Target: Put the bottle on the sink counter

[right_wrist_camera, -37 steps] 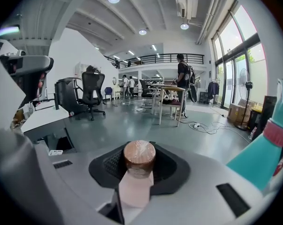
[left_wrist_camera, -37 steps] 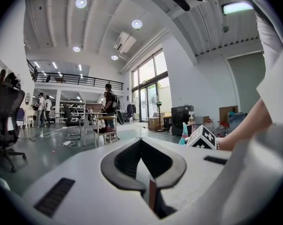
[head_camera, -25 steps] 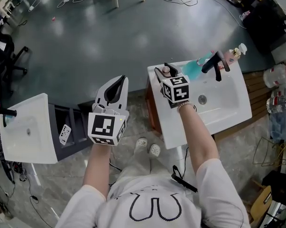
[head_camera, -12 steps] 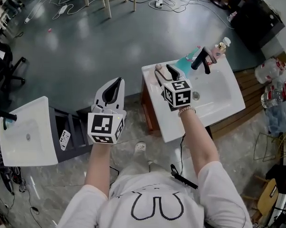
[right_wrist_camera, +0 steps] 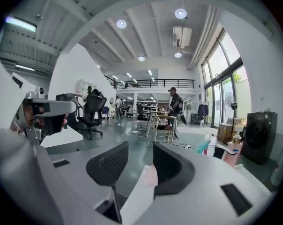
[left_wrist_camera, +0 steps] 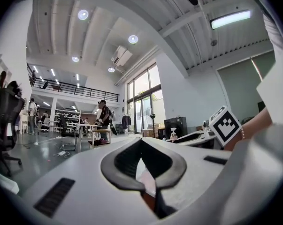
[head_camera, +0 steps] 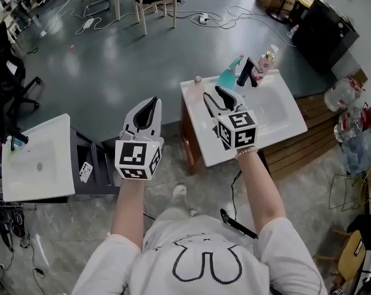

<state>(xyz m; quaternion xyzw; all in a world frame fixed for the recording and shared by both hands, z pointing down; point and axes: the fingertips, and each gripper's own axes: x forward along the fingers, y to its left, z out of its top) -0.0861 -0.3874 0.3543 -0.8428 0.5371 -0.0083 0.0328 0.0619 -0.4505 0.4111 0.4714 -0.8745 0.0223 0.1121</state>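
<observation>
On the far left corner of the sink counter [head_camera: 200, 139] stands the small bottle [head_camera: 197, 78]. Over that counter's left edge, the right gripper [head_camera: 211, 92] is empty, jaws apart and closing. Left of the counter, the left gripper [head_camera: 153, 101] has its jaws pressed together.

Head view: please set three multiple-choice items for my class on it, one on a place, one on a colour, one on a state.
1. The small bottle stands: A in the basin; B on the sink counter's far left corner; C on the floor.
2. The spray bottle beside the faucet is: A red; B teal; C yellow.
3. The left gripper's jaws are: A together and empty; B wide apart; C clamped on a bottle.

Answers:
1. B, it sits on the white corner, left of the spray bottle.
2. B, its body shows teal.
3. A, the left gripper view shows the tips meeting with nothing between them.
</observation>
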